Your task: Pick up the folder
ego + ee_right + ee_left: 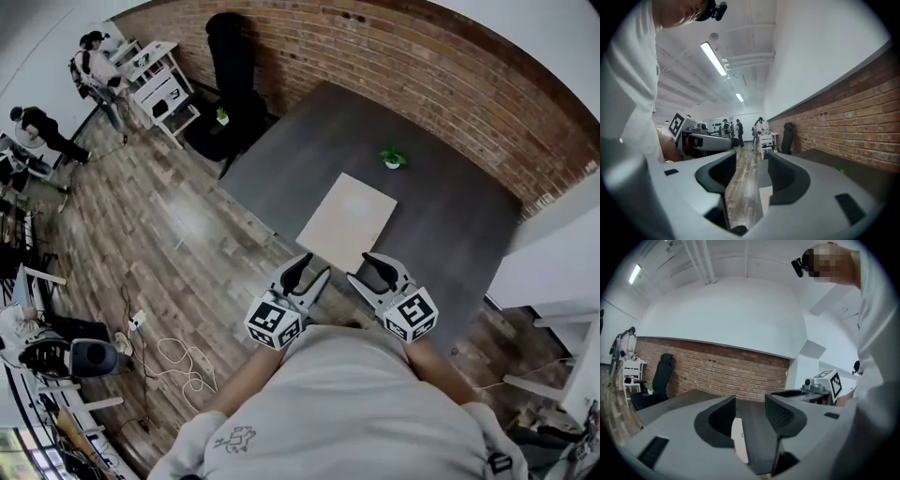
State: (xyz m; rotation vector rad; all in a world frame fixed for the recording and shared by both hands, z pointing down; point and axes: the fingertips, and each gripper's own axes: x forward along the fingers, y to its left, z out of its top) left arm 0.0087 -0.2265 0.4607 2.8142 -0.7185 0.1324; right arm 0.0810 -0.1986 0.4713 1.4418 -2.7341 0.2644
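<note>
The folder is lying flat on the dark worktop, with its near edge at the worktop's rim, just ahead of both tools. It is looking thin, light and bendy, likely sagging if pinched at 1 corner, so the near edge seems the best hold. The left tool and right tool are hovering spread, holding nothing. Its thickness, its contents and any overhang are proving hard to judge.

A pale folder lies flat by the near edge of the dark tabletop, with a small green plant beyond it. The left gripper and right gripper hover just short of the folder, jaws apart.
</note>
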